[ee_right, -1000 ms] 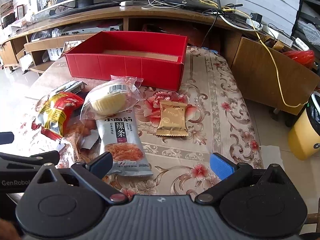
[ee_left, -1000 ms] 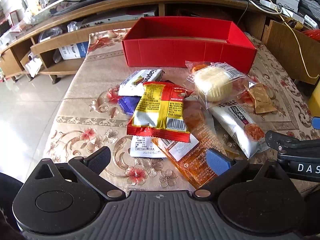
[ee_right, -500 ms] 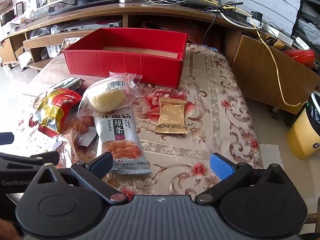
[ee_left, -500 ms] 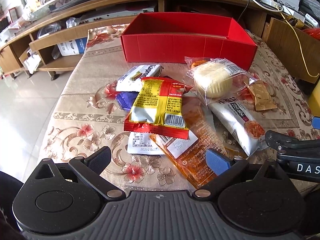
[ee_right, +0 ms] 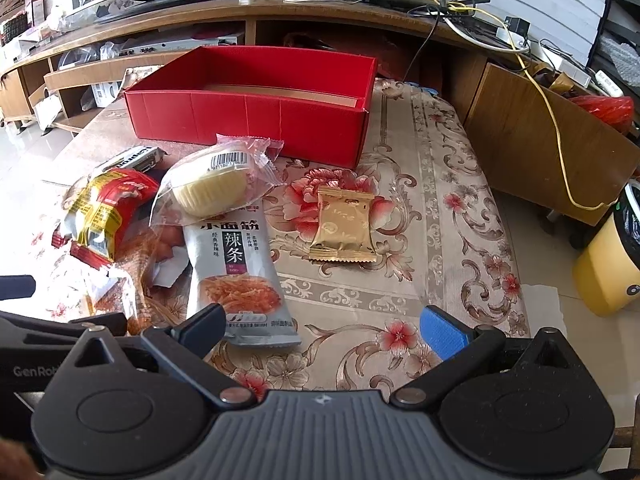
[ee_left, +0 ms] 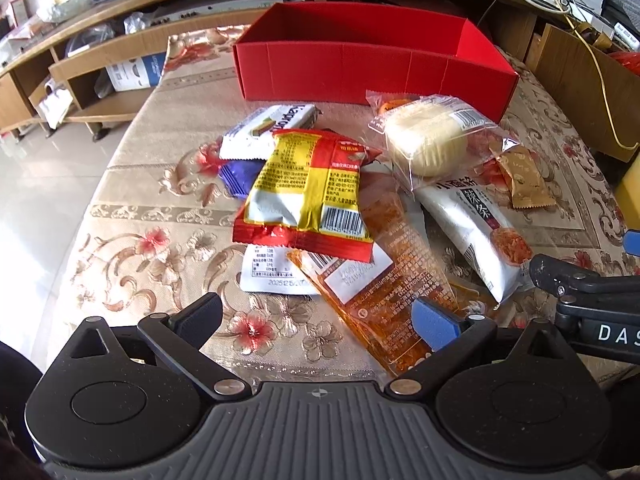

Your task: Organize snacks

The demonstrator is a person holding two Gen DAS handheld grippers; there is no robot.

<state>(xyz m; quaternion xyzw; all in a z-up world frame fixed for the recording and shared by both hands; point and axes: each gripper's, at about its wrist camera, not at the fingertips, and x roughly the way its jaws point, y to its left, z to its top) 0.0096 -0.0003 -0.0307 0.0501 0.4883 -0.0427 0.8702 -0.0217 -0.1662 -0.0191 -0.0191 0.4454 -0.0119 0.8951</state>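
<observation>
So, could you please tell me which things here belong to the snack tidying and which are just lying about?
Part of the job:
red box
gold sachet
clear-wrapped round cake
white spicy-strip pack
red and yellow pack
orange pack
white wafer pack
blue packet

Just lying about:
yellow bin
yellow cable
TV stand

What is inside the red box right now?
The red box shows only a strip of bare tan floor along its far side. Its near wall hides the front of the floor, so snacks there cannot be ruled out.
</observation>
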